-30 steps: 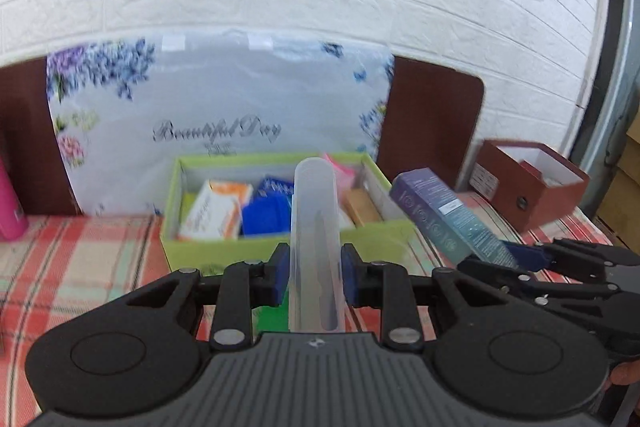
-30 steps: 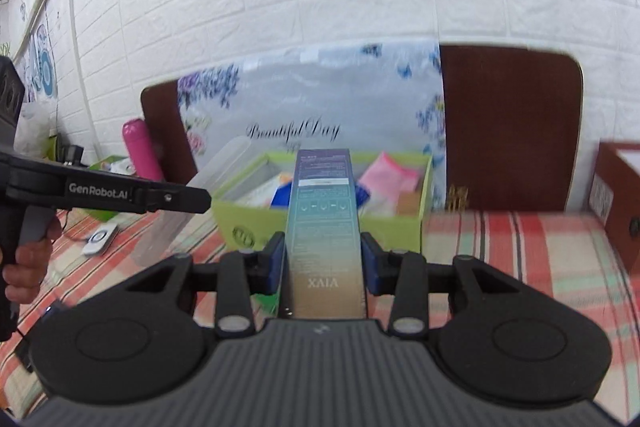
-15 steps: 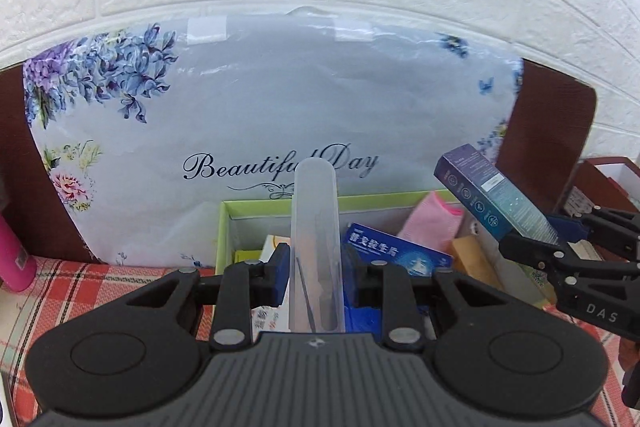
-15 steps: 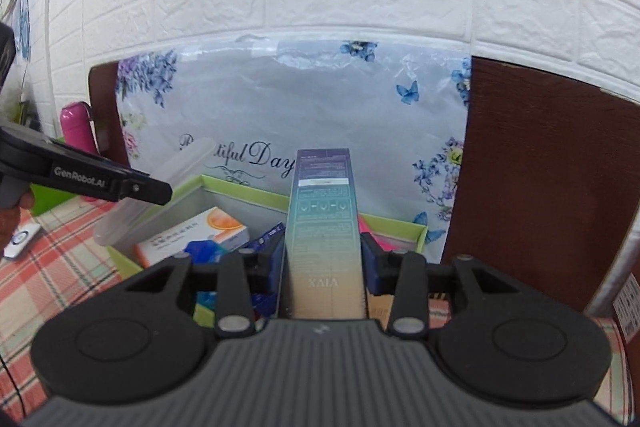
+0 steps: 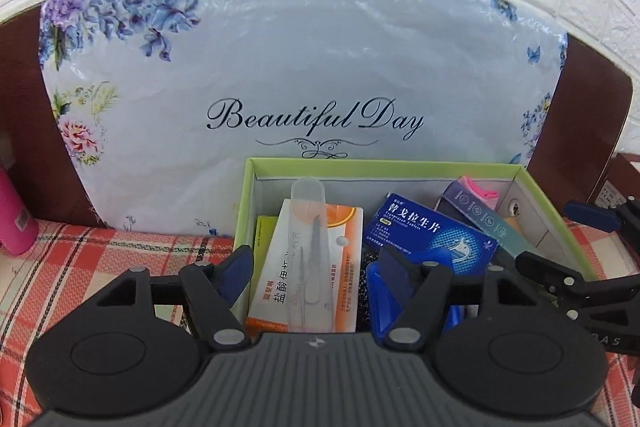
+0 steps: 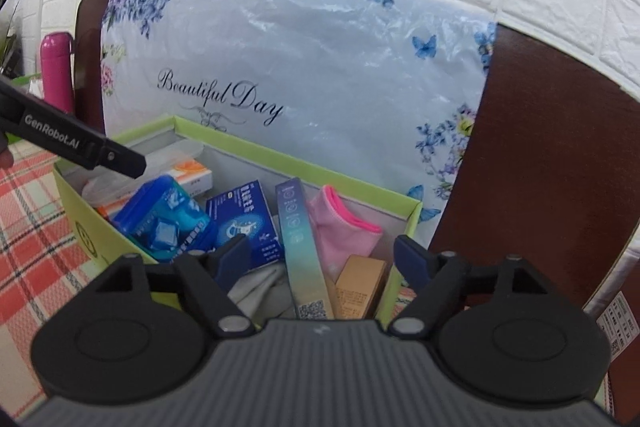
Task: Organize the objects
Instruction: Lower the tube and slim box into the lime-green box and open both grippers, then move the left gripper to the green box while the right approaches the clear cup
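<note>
Seen from the left wrist, the left gripper [image 5: 310,263] now has its jaws spread wide, and nothing sits between them. Half a second ago it was clenched on the clear plastic case [image 5: 309,251]; now this case lies flat inside the green box [image 5: 532,183], resting on the white and orange medicine box [image 5: 340,267], its rounded end pointing to the back wall of the box. The blue medicine box [image 5: 432,231] leans just beside it on the right. At the right edge the right gripper [image 5: 560,251] also reaches over the box (only its dark fingers are visible from here).

Seen from the right wrist, the right gripper [image 6: 320,259] is released as well, its blue pads far apart. The long purple carton [image 6: 302,251], which it held a moment before, now stands tilted in the green box [image 6: 412,211], between the blue medicine box [image 6: 244,211] and the pink cloth [image 6: 340,227], with a small tan box [image 6: 360,287] near its lower end. The left gripper [image 6: 80,143] shows at the left, over the far corner of the box.

So both things are delivered at the same time. I judge that this step of the organizing is finished, and both grippers are free to lift away and fetch whatever remains on the checked bench [image 5: 60,267].
</note>
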Demonstrator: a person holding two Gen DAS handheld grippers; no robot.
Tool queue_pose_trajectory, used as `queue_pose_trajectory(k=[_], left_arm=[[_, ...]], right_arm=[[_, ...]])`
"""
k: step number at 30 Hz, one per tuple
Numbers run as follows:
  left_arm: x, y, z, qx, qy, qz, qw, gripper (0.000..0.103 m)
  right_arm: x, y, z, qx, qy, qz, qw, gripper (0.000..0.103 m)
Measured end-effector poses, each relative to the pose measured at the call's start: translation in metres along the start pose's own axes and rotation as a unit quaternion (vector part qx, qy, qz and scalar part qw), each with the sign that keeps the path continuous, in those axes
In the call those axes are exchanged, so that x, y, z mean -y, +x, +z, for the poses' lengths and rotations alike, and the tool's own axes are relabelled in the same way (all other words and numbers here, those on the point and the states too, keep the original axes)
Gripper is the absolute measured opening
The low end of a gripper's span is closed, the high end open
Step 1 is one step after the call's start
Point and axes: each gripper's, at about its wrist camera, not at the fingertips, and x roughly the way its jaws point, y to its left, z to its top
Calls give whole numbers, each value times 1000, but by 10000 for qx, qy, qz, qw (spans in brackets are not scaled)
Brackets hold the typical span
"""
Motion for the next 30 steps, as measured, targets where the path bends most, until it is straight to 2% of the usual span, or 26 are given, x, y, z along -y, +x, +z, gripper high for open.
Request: queue_pose_trajectory(k=[3, 5, 6, 14, 19, 24, 30], left_arm=[[4, -17, 1, 74, -37, 29, 10000, 75], [6, -32, 1, 95, -87, 61, 9999, 77], [8, -39, 0, 115, -100, 52, 9999, 77], [27, -94, -17, 213, -2, 74, 9997, 80], [36, -122, -35, 259, 31, 174, 9995, 81], [43, -142, -55, 305, 50, 89, 9995, 81], [39, -153, -85, 141, -266, 10, 9995, 81]], right_arm=[[2, -19, 7, 186, 157, -19, 9997, 89], [2, -34, 11, 305, 262, -43, 9992, 101], [1, -43, 11, 389, 320, -54, 9987, 103], [-7, -109, 10, 690, 705, -33, 9951, 103], [-12, -146, 1, 846, 894, -28, 9924, 103], [-19, -175, -13, 900, 1049, -68, 9904, 103], [-29, -197, -32, 855, 1229, -111, 9887, 103]])
